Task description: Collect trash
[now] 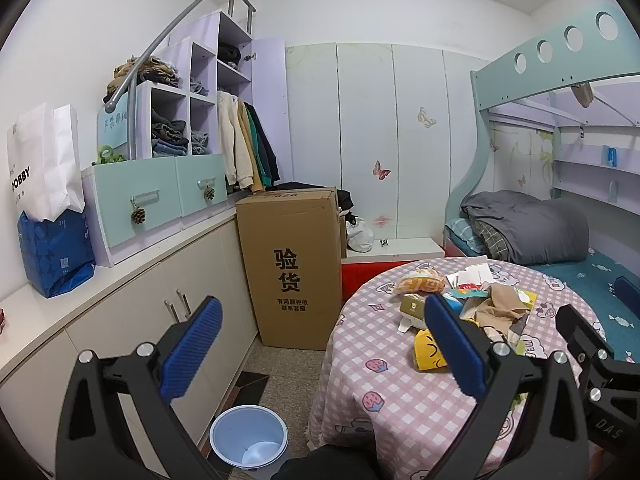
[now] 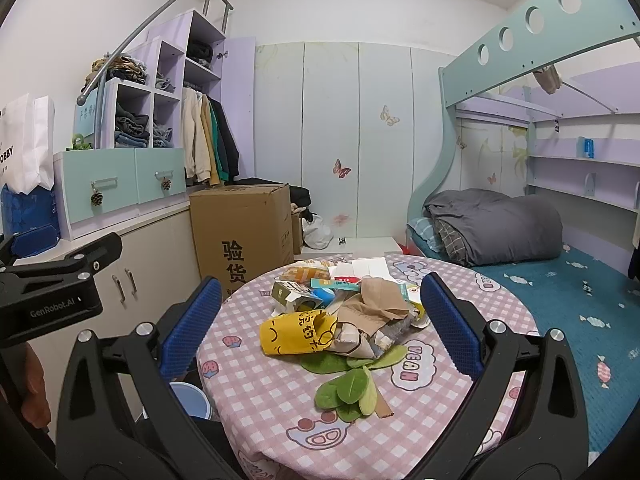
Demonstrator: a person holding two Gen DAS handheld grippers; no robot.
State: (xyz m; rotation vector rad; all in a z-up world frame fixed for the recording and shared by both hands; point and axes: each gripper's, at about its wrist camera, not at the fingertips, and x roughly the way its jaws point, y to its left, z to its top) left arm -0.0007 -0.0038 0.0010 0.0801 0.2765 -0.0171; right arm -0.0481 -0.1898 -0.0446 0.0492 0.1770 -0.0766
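You hold the left gripper point(image 1: 323, 346) and the right gripper point(image 2: 320, 322) wide apart and empty, above the trash pile point(image 2: 340, 312) on the round table point(image 2: 460, 392).

trash pile point(image 2: 340, 312) on table point(image 2: 256, 400), bin point(image 1: 249, 436) left

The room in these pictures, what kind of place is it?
Most likely a child's bedroom: a bunk bed with a rolled grey duvet, hanging jackets, and butterfly stickers on the wardrobe doors.
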